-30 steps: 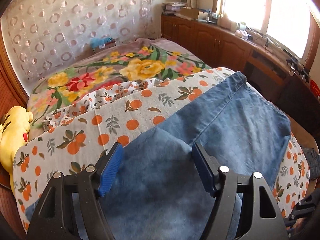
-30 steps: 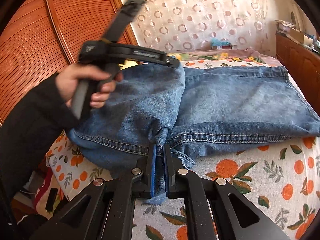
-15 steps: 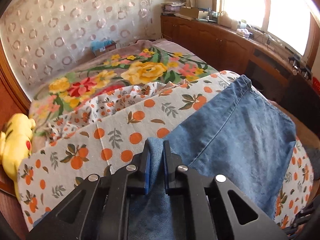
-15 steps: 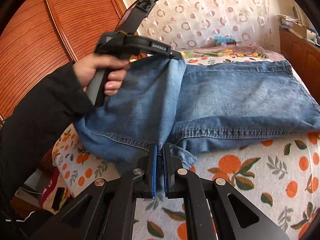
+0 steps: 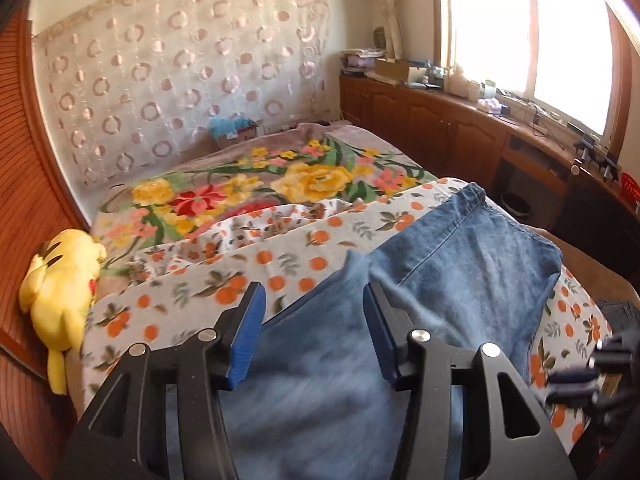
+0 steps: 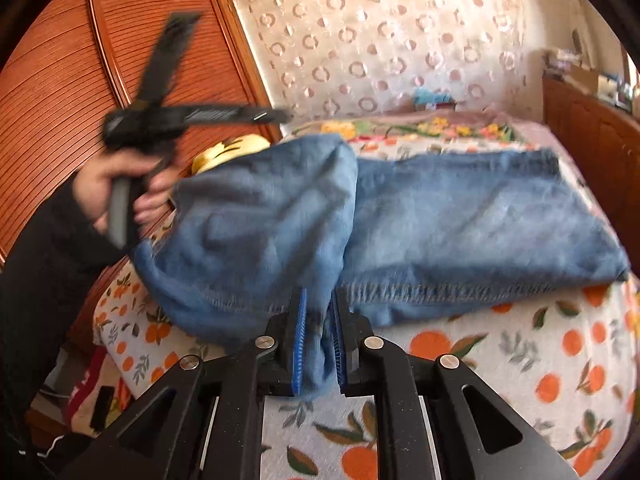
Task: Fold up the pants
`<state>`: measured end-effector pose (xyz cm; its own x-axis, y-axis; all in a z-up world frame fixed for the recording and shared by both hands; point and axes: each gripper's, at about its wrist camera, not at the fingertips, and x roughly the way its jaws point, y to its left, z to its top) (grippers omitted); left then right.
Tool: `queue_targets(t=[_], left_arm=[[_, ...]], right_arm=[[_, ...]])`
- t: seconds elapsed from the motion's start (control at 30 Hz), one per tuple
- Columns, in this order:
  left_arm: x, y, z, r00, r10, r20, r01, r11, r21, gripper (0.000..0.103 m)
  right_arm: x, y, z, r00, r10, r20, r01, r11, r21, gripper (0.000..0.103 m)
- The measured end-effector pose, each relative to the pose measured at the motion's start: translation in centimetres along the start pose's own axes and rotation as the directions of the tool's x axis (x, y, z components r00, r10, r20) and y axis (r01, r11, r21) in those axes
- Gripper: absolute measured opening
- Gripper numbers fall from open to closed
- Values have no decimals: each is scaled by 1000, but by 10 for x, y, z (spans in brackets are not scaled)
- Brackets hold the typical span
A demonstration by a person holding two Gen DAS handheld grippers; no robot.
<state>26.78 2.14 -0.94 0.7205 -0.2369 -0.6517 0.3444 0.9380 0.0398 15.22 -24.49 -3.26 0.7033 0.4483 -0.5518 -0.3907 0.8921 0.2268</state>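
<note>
Right wrist view has the right gripper point(image 6: 318, 340) with its blue pads parting, a bunch of the faded blue denim pants point(image 6: 460, 224) between them but no longer squeezed. Straight ahead of it the pants lie on the orange-print bedsheet point(image 6: 520, 360), one end doubled over the rest. Left gripper point(image 5: 310, 330) is opening too, jaws fairly wide over the denim, nothing pinched.

My read: the fold has just been laid and both tools are letting go. Next move probably needs both grippers clear of the cloth, then a new grab at the end of the pile for another fold.

Writing: there's white lettering on the left tool's arm, too blurred to read.
</note>
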Motion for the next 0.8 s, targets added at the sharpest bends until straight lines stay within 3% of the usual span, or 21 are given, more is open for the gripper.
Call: queue_targets(t=[0.23, 0.37, 0.5, 0.67, 0.8], left_arm=[[-24, 51, -57, 990, 124, -61, -128, 990, -57, 52], [-21, 70, -88, 976, 180, -119, -193, 976, -100, 52], [-23, 73, -122, 970, 185, -157, -206, 970, -130, 52], [-34, 78, -156, 972, 167, -165, -198, 961, -193, 52], [-43, 78, -172, 975, 156, -160, -190, 956, -223, 52]], right_arm=[[22, 25, 16, 1000, 15, 17, -13, 997, -74, 41], [54, 26, 9, 997, -24, -73, 17, 996, -92, 42], [71, 25, 3, 990, -64, -128, 49, 992, -117, 42], [76, 16, 5, 989, -22, -145, 13, 998, -67, 43], [77, 19, 4, 990, -37, -135, 26, 996, -81, 43]])
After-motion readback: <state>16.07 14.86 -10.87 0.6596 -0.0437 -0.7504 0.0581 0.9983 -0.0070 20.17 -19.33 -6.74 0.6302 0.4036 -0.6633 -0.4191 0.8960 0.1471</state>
